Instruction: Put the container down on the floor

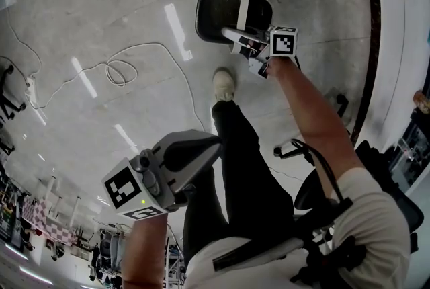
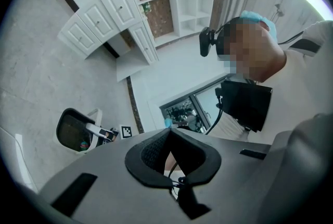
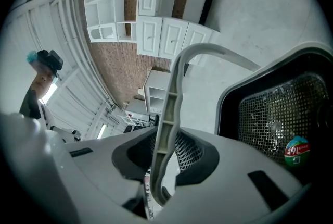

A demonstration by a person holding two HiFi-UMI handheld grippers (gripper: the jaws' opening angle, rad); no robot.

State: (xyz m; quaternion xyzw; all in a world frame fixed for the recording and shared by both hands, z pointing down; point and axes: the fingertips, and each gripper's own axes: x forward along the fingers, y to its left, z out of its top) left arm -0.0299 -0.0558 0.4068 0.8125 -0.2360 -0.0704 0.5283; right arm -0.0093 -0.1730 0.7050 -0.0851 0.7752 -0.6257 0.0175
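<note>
Floor [image 1: 101, 12]: pale grey tiles with light streaks across them.
Cupboards [image 2: 104, 20]: white units with doors and drawers against a brick wall.
Person: one leg in dark trousers [image 1: 248, 180], white shoe [image 1: 224, 85] planted on the tiles.
Container [image 1: 225, 12]: black bin with a mesh lining, low over the tiles ahead of the shoe; whether its base touches them I cannot tell.
Left gripper [image 1: 211, 145]: held near the knee, jaws together with nothing between them.
Right gripper [image 1: 235, 37]: stretched forward, jaws clamped narrow on the handle [image 3: 171, 113], a white bail arching over the container.
Cable [image 1: 117, 69]: thin, looped loosely on the tiles.
Sticker [image 3: 297, 150]: round, red and green, inside the mesh.
</note>
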